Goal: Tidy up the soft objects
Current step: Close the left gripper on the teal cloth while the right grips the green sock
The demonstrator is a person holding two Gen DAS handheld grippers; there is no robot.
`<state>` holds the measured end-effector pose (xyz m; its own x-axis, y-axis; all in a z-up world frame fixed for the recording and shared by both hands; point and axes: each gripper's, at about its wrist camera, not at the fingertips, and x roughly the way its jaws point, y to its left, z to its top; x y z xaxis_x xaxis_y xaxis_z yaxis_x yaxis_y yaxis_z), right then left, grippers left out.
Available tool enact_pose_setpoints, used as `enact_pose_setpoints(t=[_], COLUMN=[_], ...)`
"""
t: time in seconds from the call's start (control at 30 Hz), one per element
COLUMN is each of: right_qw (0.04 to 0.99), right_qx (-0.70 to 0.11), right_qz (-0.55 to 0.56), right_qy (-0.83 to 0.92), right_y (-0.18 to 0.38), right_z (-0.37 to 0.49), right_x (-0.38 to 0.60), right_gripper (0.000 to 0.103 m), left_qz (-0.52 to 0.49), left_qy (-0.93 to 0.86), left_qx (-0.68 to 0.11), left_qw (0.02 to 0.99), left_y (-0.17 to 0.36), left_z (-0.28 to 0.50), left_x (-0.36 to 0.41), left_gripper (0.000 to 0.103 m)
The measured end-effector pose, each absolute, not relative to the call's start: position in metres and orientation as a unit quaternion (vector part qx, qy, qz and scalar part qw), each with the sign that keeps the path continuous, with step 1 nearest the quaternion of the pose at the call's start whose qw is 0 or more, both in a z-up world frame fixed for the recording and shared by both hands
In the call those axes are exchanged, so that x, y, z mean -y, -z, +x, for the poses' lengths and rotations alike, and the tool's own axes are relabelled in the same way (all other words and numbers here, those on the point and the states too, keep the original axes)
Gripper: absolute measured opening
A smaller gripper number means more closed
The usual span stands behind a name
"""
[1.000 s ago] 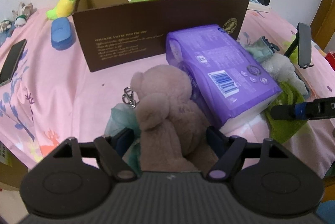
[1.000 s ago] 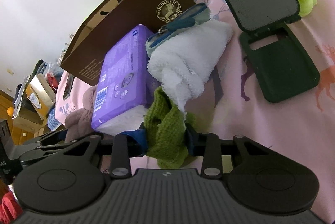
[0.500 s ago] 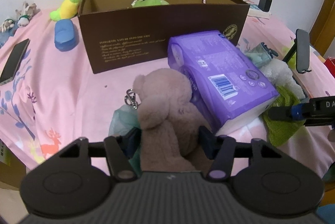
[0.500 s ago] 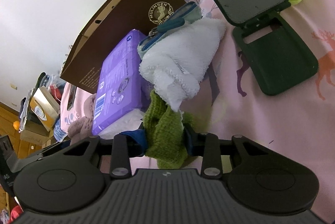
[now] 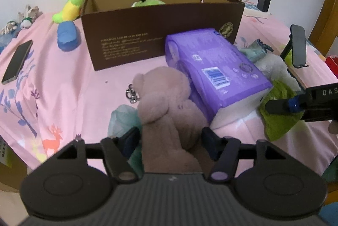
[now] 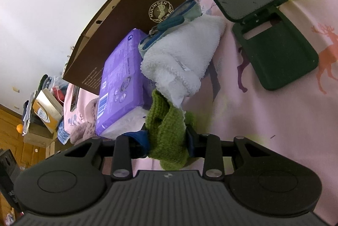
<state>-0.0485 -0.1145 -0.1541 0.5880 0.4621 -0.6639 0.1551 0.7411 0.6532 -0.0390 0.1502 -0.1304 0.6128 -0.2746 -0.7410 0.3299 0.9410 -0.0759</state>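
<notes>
left wrist | left gripper (image 5: 170,138) grips upright plush bear (image 5: 169,112) | right gripper (image 6: 168,140) pinches green knit (image 6: 166,131)

A pink printed sheet (image 5: 63,103) is spread over the supporting surface. On it are set a brown cardboard box (image 5: 160,34), a purple tissue pack (image 5: 217,78) touching the box, a beige plush bear (image 5: 166,112), a blue case (image 5: 67,38), a phone (image 5: 17,61), a white fleece cloth (image 6: 186,53), a green knitted piece (image 6: 166,129) and a dark folding stand (image 6: 274,53).
</notes>
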Motion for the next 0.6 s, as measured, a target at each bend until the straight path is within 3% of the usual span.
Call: enact_pose_setpoints(t=[0.6], right_qw=[0.813], right_qx=[-0.457], right_qz=[0.346], right_qy=[-0.102], right_y=[0.156], right_z=[-0.041], right_x=[0.115], right_gripper=[0.015], left_qz=[-0.07], left_qy=[0.138], left_qx=[-0.387], left_qw=[0.909], left_y=[0.107], left_z=[-0.03], left_x=[-0.236], left_gripper=[0.068])
